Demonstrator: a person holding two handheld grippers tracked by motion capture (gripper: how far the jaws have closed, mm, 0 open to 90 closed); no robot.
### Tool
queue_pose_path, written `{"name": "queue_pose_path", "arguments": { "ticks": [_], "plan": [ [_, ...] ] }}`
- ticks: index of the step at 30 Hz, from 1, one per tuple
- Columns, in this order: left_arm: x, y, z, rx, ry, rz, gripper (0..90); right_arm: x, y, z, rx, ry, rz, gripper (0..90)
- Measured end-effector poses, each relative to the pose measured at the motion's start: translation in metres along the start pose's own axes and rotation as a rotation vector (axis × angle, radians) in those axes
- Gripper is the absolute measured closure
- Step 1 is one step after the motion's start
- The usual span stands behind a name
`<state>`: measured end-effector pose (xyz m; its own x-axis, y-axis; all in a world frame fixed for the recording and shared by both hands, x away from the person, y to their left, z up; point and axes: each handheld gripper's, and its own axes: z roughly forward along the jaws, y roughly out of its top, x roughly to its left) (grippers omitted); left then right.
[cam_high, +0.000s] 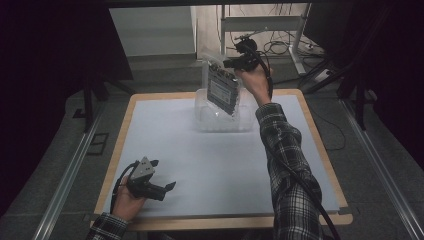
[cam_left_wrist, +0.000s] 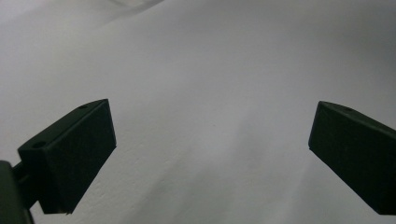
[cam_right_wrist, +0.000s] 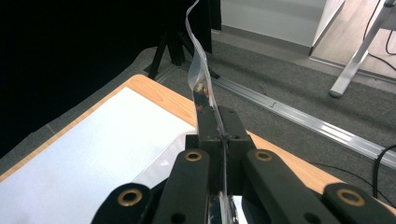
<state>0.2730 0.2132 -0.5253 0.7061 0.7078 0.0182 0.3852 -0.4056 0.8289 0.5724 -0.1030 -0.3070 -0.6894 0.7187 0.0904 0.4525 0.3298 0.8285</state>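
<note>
So the right gripper is up in the air over the far edge of the table, and its jaws are clamped down on the top edge of a clear plastic bag. In the right gripper view you can see the bag edge-on, sandwiched flat between the two black jaws with the thin film sticking up past them. There's a dark flat slab inside the bag with a pale label on it, hanging tilted. Could be some kind of drive or circuit board, honestly too small and dim from the high view to be sure.

Right under the dangling bag sits a clear plastic bin on the far-middle part of the table. The bag's lower end looks like it dips into or just over the bin's opening, and I can't tell whether it touches the bottom.

The left gripper is way off at the near left corner of the table, well apart from all that. Its jaws are spread wide with nothing in between; the left gripper view just has the two black jaws far apart over the bare white table surface. The person's left hand holds it low, near the tabletop.

The right arm is in a plaid sleeve stretching across the right side of the table.
</note>
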Motion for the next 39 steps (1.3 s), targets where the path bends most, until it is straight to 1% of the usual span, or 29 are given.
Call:
{"name": "queue_pose_path", "arguments": {
  "ticks": [4, 8, 10, 11, 13, 15, 21, 24, 26, 27, 28, 29, 30, 31, 32, 33, 35, 36, 37, 38, 39],
  "plan": [
    [0.000, 0.000, 0.000, 0.000, -0.001, 0.000, 0.3, -0.001, -0.003, 0.003, 0.008, 0.001, 0.005, 88.6],
    [0.000, 0.000, 0.000, 0.002, -0.004, -0.002, 0.3, -0.006, -0.009, 0.008, 0.018, 0.000, 0.024, 88.6],
    [0.000, 0.000, 0.000, 0.001, -0.004, -0.003, 0.3, -0.006, -0.011, 0.010, 0.021, 0.000, 0.023, 88.7],
    [0.000, 0.000, 0.000, 0.000, -0.005, -0.004, 0.3, -0.007, -0.015, 0.014, 0.034, -0.010, 0.026, 88.7],
    [0.000, 0.000, 0.000, 0.001, -0.004, -0.003, 0.3, -0.009, -0.017, 0.015, 0.032, -0.023, 0.033, 88.7],
    [0.000, 0.000, 0.000, 0.001, -0.004, -0.002, 0.3, -0.012, -0.019, 0.015, 0.022, -0.024, 0.047, 88.7],
    [-0.001, 0.000, 0.000, 0.002, -0.007, -0.001, 0.3, -0.012, -0.023, 0.019, 0.008, -0.050, 0.041, 88.8],
    [-0.001, 0.000, 0.000, 0.000, -0.005, -0.001, 0.3, -0.014, -0.023, 0.019, 0.005, -0.052, 0.051, 88.6],
    [0.000, 0.000, 0.000, -0.001, -0.004, -0.001, 0.3, -0.014, -0.021, 0.017, 0.008, -0.058, 0.042, 87.3],
    [0.001, 0.000, -0.001, -0.004, -0.001, -0.001, 0.3, -0.014, -0.020, 0.016, 0.011, -0.065, 0.013, 84.0],
    [0.001, 0.000, -0.001, -0.004, -0.001, -0.001, 0.3, -0.014, -0.020, 0.016, 0.011, -0.065, 0.013, 84.0],
    [0.001, 0.000, -0.001, -0.004, -0.002, -0.001, 0.3, -0.015, -0.019, 0.015, 0.006, -0.074, -0.005, 75.6],
    [0.001, 0.000, -0.001, -0.004, -0.002, -0.001, 0.3, -0.015, -0.019, 0.015, 0.006, -0.074, -0.005, 75.6],
    [0.001, 0.000, -0.001, -0.003, -0.001, 0.000, 0.3, -0.016, -0.019, 0.014, -0.001, -0.066, -0.007, 72.2],
    [0.001, 0.000, -0.001, -0.003, -0.001, 0.001, 0.3, -0.016, -0.019, 0.014, -0.010, -0.065, -0.012, 66.4],
    [0.000, 0.000, 0.000, -0.002, -0.001, 0.002, 0.3, -0.017, -0.019, 0.013, -0.021, -0.075, -0.029, 58.1],
    [0.000, 0.000, 0.000, -0.002, -0.002, 0.001, 0.3, -0.016, -0.018, 0.012, -0.023, -0.079, -0.043, 49.1],
    [0.000, 0.000, 0.000, -0.002, -0.002, 0.001, 0.3, -0.016, -0.018, 0.012, -0.023, -0.079, -0.043, 49.1],
    [0.000, 0.000, 0.000, -0.001, 0.000, 0.002, 0.2, -0.016, -0.017, 0.011, -0.031, -0.090, -0.051, 43.3],
    [0.000, 0.000, 0.000, -0.001, 0.000, 0.002, 0.3, -0.016, -0.017, 0.011, -0.031, -0.090, -0.051, 43.3],
    [0.000, 0.000, -0.001, -0.002, 0.001, 0.002, 0.2, -0.016, -0.017, 0.009, -0.036, -0.087, -0.050, 37.0]
  ]
}}
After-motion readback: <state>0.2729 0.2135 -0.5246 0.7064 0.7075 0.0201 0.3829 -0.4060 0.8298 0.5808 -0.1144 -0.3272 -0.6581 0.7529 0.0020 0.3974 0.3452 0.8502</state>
